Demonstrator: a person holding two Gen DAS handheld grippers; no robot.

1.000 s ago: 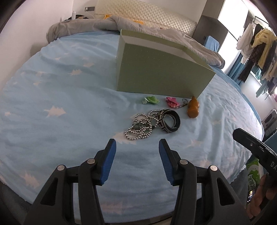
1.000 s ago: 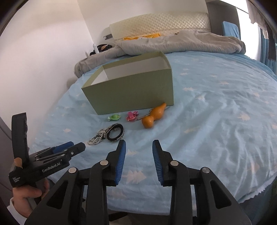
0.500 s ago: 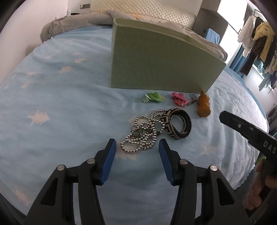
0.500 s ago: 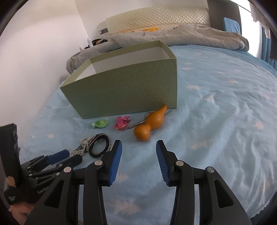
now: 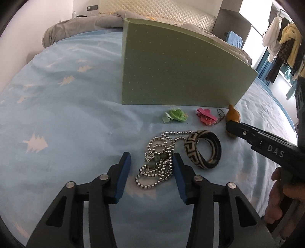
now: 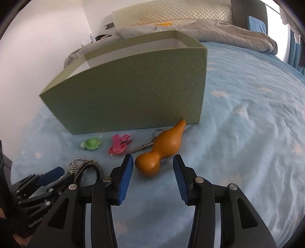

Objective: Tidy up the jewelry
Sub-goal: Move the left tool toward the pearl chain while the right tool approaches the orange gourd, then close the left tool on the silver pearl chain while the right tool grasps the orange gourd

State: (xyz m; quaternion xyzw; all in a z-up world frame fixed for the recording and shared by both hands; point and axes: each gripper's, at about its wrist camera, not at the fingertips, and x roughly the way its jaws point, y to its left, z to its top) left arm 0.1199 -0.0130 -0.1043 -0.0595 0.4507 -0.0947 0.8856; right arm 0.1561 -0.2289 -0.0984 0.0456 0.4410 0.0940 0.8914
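Note:
A silver bead necklace lies in a heap on the blue bedsheet, touching a black-and-beige patterned bracelet. My left gripper straddles the necklace; its jaws are closing, and the pads do not press on the beads. Behind them lie a green ornament, a pink hair clip and an orange gourd keychain. My right gripper is low over the gourd's round end, which sits between its opening jaws, untouched. An open green box stands just behind the items.
A grey duvet and a quilted headboard lie beyond the box. Clothes hang at the far right. The bed's near edge runs just under both grippers. A hand holds the right gripper's handle.
Both grippers have come forward and down toward the items. The left now has the necklace between its narrowed jaws. The right's jaws have widened around the gourd's end.

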